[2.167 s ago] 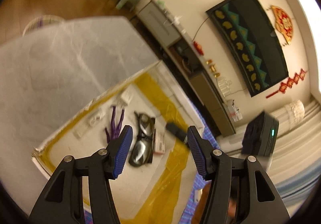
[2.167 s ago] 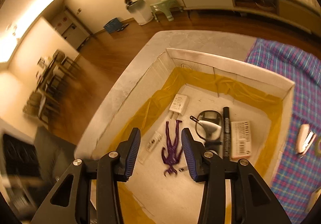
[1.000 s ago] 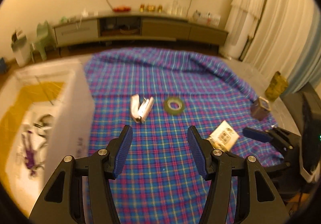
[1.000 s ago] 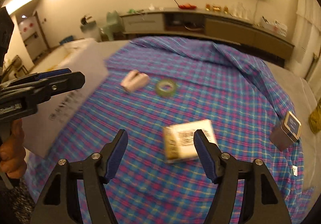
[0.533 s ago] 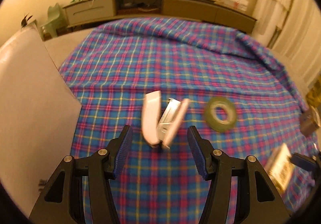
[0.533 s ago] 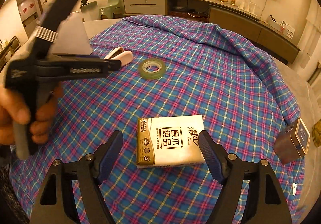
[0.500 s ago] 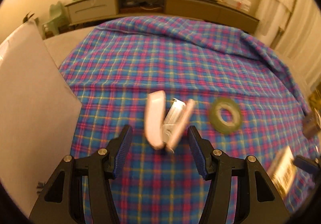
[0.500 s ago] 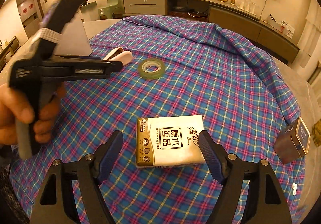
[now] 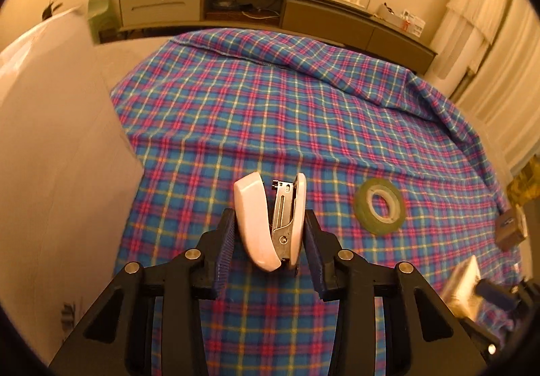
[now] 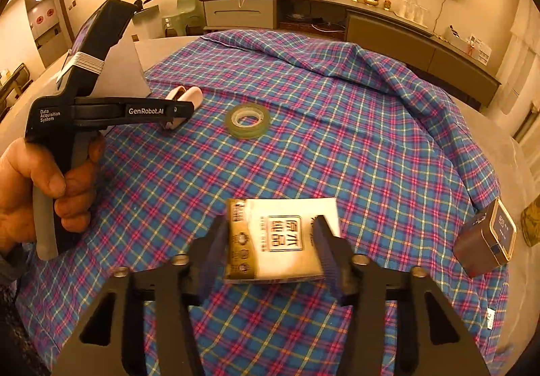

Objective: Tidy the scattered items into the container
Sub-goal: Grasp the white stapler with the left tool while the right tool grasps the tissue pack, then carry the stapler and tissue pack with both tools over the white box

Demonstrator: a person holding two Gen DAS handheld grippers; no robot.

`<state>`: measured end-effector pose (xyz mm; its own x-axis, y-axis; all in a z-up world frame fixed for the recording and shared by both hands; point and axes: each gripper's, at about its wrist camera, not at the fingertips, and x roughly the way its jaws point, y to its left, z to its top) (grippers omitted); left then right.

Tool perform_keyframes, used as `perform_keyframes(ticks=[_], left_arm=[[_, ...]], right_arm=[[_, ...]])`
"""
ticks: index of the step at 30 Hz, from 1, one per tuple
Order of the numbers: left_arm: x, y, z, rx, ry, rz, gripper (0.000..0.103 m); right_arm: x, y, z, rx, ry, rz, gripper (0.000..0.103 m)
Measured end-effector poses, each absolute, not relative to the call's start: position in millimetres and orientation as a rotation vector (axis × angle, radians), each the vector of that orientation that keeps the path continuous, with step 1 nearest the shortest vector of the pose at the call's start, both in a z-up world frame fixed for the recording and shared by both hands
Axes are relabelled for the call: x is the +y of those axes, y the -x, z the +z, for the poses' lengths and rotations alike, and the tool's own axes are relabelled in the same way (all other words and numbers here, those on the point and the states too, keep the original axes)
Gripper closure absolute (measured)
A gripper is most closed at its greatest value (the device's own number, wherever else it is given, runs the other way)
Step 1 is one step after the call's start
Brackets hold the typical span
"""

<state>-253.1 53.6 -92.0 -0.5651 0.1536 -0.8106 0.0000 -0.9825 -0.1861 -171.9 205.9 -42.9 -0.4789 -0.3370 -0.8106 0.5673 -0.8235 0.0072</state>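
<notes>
a plaid cloth [image 9: 270, 126] in blue, pink and yellow covers the table, rumpled into a fold toward 1 o'clock. beyond it at 12 o'clock a long low grey cabinet [image 10: 337, 15] lines the cream wall, with small jars and clear glasses on top. a pale green chair [image 10: 187, 10] stands at 11 o'clock. white curtains [image 9: 486, 38] hang at 2 o'clock.

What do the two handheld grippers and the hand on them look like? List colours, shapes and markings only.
Both grippers are black plastic clamps with angular, cut-out arms, silver pivot screws and ribbed dark-blue pads on the fingers. The left gripper has a grey pistol-style handle, white "GenRobot.AI" and "Data Acquisition System" lettering, and a black top block bound with pale bands. The left hand is bare; no cables show.
</notes>
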Motion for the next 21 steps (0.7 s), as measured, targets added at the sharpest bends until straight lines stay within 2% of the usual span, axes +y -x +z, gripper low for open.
perform_keyframes(ticks=[1, 5, 6, 7, 9, 12, 16, 21], left_arm=[[54, 251, -91, -0.268, 1.418, 2.687, 0.063], [60, 236, -81, -0.304, 1.389, 2.653, 0.063], [63, 231, -78, -0.327, 1.381, 2.626, 0.063], [64, 227, -77, -0.357, 1.378, 2.596, 0.063], [66, 216, -73, -0.474, 1.360, 2.476, 0.063], [69, 201, -73, -0.670, 1.299, 2.191, 0.061], [66, 197, -86, -0.689, 1.341, 2.208, 0.060], [61, 200, -102, -0.811, 1.384, 2.113, 0.061]], right_arm=[[206, 172, -42, 0.353, -1.179, -2.290, 0.072], [211, 175, -42, 0.299, -1.196, -2.282, 0.074], [215, 177, -42, 0.275, -1.199, -2.294, 0.069], [218, 179, -42, 0.266, -1.206, -2.306, 0.054], [226, 183, -43, 0.244, -1.209, -2.339, 0.034], [240, 193, -47, 0.153, -1.265, -2.352, 0.033], [252, 201, -51, 0.023, -1.326, -2.332, 0.033], [250, 199, -49, 0.015, -1.327, -2.322, 0.033]])
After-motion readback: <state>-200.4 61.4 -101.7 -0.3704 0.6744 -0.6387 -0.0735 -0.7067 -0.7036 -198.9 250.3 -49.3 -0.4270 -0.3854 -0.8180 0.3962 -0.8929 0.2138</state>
